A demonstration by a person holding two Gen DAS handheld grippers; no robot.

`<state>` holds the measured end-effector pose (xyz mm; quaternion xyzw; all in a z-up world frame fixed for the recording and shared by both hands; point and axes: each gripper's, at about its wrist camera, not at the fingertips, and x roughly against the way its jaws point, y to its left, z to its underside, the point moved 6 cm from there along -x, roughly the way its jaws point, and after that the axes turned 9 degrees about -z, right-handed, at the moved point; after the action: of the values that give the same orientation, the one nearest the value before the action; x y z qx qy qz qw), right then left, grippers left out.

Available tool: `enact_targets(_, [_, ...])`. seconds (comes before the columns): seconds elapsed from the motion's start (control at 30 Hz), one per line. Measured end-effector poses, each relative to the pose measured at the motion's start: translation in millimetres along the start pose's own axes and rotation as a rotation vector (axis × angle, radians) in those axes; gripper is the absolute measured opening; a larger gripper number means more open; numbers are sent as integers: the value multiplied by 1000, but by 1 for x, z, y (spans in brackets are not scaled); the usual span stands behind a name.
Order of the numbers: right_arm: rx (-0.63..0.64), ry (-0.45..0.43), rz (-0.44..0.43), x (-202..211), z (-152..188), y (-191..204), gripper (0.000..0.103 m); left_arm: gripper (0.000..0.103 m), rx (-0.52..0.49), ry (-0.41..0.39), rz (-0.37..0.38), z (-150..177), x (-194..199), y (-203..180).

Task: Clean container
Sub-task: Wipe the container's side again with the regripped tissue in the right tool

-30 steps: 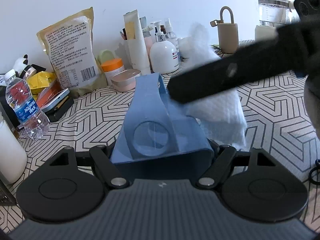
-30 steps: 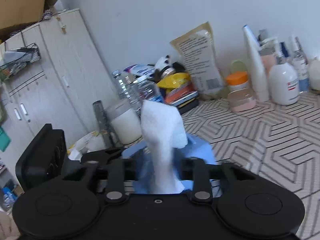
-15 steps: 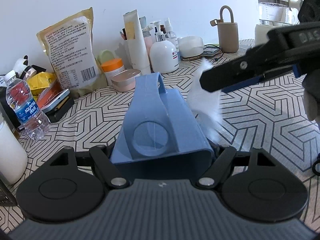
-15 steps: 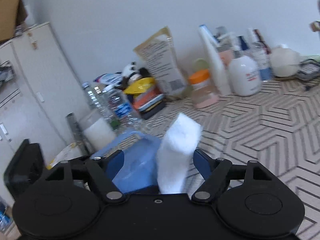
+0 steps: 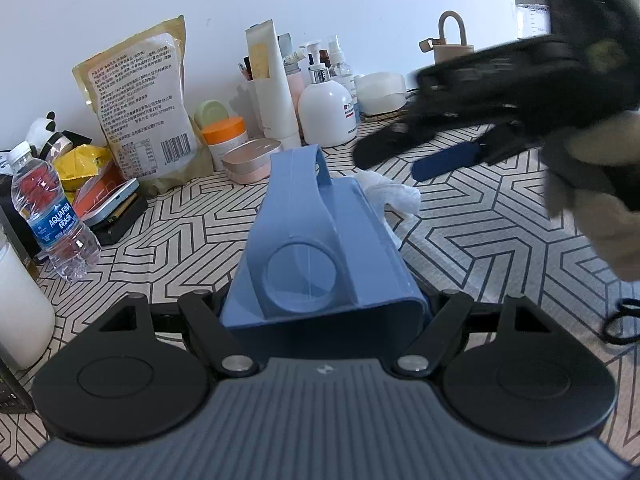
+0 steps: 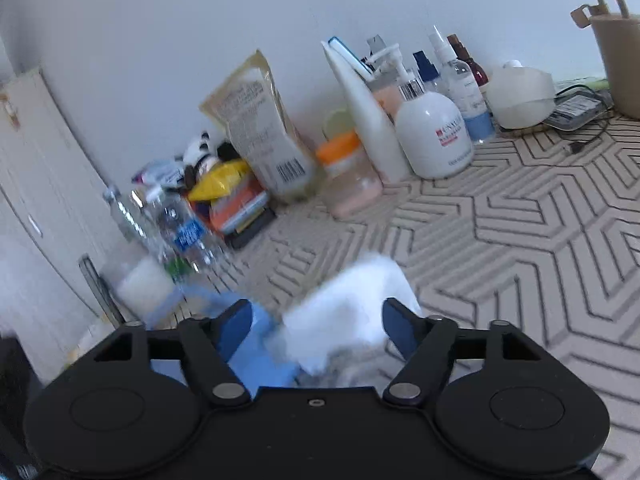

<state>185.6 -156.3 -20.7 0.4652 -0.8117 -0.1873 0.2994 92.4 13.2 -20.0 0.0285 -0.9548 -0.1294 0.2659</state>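
Left hand-held gripper [image 5: 324, 312]: closed on the blue container [image 5: 320, 256]; both fingers press its side walls at the near end.
Blue container: held just above the patterned surface [image 5: 480, 248], long axis pointing away from the camera; a raised round disc sits on its near part and a handle strap rises at the far end.
White paper towel [image 5: 390, 194]: crumpled, lying against the container's far right edge, resting on the surface.
Right hand-held gripper [image 6: 316, 320]: jaws wide apart and gripping nothing; the blue pads stand clear on either side of the towel [image 6: 352, 304], which it has just released as the jaws opened. In the left wrist view it appears blurred at upper right [image 5: 432, 156], above the towel and not touching it.
Back row by the wall: water bottle [image 5: 52, 216], printed pouch [image 5: 140, 108], orange-lidded jar [image 5: 224, 136], white pump bottle [image 5: 326, 112].
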Motion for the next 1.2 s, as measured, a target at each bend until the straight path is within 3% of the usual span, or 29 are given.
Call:
enact_targets(0.1, [-14, 29, 73, -19, -7, -9, 80, 78, 2, 0, 3, 0, 0, -1])
enact_targets(0.17, [43, 87, 132, -32, -3, -9, 70, 78, 3, 1, 4, 0, 0, -1])
enact_targets(0.27, [169, 117, 204, -33, 4, 1, 40, 78, 7, 6, 2, 0, -1, -1])
enact_targets(0.3, [181, 123, 195, -34, 6, 3, 14, 78, 8, 8, 1, 0, -1, -1])
enact_targets(0.43, [211, 117, 158, -28, 9, 9, 12, 80, 16, 20, 0, 1, -3, -1])
enact_targets(0.53, [116, 77, -16, -13, 7, 16, 12, 85, 41, 51, 6, 1, -8, 3])
enact_targets(0.63, [81, 43, -111, -5, 6, 28, 12, 87, 61, 73, 17, 2, -12, 6])
enact_targets(0.77, [87, 35, -198, 0, 9, 45, 12, 85, 58, 66, 14, 3, -10, 5])
enact_targets(0.87, [84, 51, -287, 2, 13, 57, 12, 77, 40, 11, 0, 2, -2, 3])
enact_targets(1.2, [90, 122, -402, -4, 24, 71, 12, 77, 36, 7, -10, 0, -1, 4])
